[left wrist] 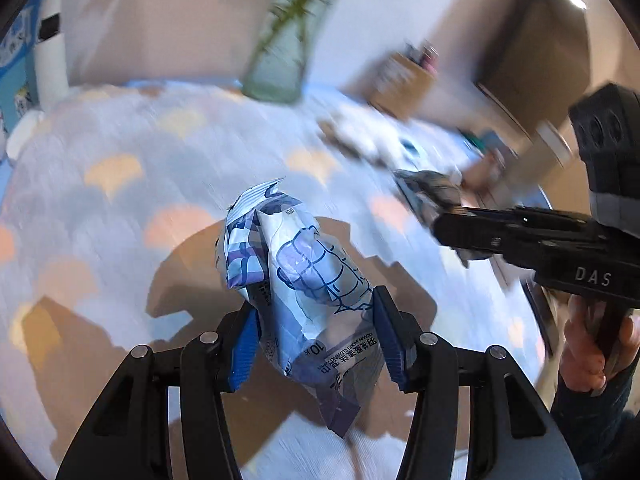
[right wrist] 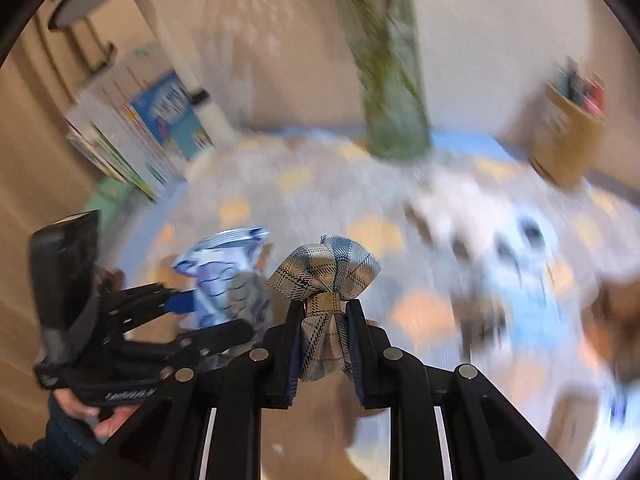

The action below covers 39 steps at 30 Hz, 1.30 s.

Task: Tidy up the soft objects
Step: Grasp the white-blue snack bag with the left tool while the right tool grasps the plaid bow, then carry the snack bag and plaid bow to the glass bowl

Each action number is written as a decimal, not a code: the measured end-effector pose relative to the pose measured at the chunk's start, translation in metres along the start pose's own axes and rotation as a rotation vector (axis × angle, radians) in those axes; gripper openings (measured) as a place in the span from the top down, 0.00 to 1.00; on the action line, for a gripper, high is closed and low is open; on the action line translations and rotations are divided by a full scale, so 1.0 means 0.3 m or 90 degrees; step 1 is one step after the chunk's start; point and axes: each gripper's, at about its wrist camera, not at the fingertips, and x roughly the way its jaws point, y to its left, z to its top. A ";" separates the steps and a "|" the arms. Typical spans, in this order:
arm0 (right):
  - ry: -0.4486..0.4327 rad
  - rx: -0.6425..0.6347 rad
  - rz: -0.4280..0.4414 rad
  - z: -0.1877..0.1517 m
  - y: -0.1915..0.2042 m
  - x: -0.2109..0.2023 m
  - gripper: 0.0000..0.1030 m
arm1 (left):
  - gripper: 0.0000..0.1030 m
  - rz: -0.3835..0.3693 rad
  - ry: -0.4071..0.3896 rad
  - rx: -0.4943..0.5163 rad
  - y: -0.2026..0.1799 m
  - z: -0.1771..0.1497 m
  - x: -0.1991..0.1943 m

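Note:
My left gripper (left wrist: pixel 316 316) is shut on a blue and white soft wipes packet (left wrist: pixel 296 268), held above the table; the packet also shows in the right wrist view (right wrist: pixel 224 276). My right gripper (right wrist: pixel 324 320) is shut on a grey plaid cloth bow (right wrist: pixel 326 276), held in the air. The right gripper also shows in the left wrist view (left wrist: pixel 434 216) at the right, with the bow (left wrist: pixel 432 188) at its tip. The left gripper appears in the right wrist view (right wrist: pixel 208 316) at the lower left, close beside the right one.
A table with a pale patterned cloth (left wrist: pixel 120 160) lies below. A glass vase with green stems (right wrist: pixel 392 80) stands at the back. A cardboard box with pens (right wrist: pixel 568 136) is back right. Several blurred soft items (right wrist: pixel 500 248) lie to the right. Boxes (right wrist: pixel 140 120) stand at left.

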 end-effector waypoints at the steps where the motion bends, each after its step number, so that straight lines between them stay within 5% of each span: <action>1: 0.010 0.009 -0.010 -0.041 0.008 -0.005 0.81 | 0.51 -0.003 0.007 0.012 -0.015 -0.025 0.002; 3: 0.011 0.007 -0.026 -0.111 0.041 -0.011 0.81 | 0.47 -0.019 0.012 0.026 -0.025 -0.062 -0.011; 6: 0.018 -0.047 -0.128 -0.202 0.089 0.005 0.79 | 0.40 -0.022 0.022 0.015 -0.016 -0.084 -0.023; 9: 0.044 -0.056 -0.168 -0.272 0.090 0.030 0.65 | 0.32 -0.003 0.033 -0.001 -0.006 -0.097 -0.035; 16: -0.017 0.027 -0.050 -0.397 0.012 -0.052 0.32 | 0.24 -0.019 0.028 -0.056 0.051 -0.142 -0.068; 21: -0.033 0.082 0.002 -0.384 -0.028 -0.044 0.26 | 0.24 -0.017 0.018 -0.056 0.013 -0.124 -0.042; 27: -0.037 0.057 -0.065 -0.377 0.019 0.026 0.26 | 0.26 0.041 0.007 -0.030 -0.027 -0.102 0.000; 29: -0.047 0.043 -0.090 -0.382 0.031 0.045 0.27 | 0.41 0.064 0.004 -0.012 -0.037 -0.104 0.016; 30: -0.055 0.033 -0.109 -0.383 0.042 0.052 0.30 | 0.41 0.075 0.005 -0.004 -0.041 -0.106 0.024; 31: -0.060 0.024 -0.131 -0.384 0.047 0.057 0.49 | 0.42 0.080 0.000 0.003 -0.047 -0.109 0.026; 32: -0.064 0.013 -0.162 -0.386 0.057 0.062 0.57 | 0.45 0.079 -0.003 0.008 -0.049 -0.109 0.023; 39: -0.100 0.034 -0.125 -0.386 0.035 -0.004 0.76 | 0.49 0.118 -0.045 0.057 -0.134 -0.093 -0.042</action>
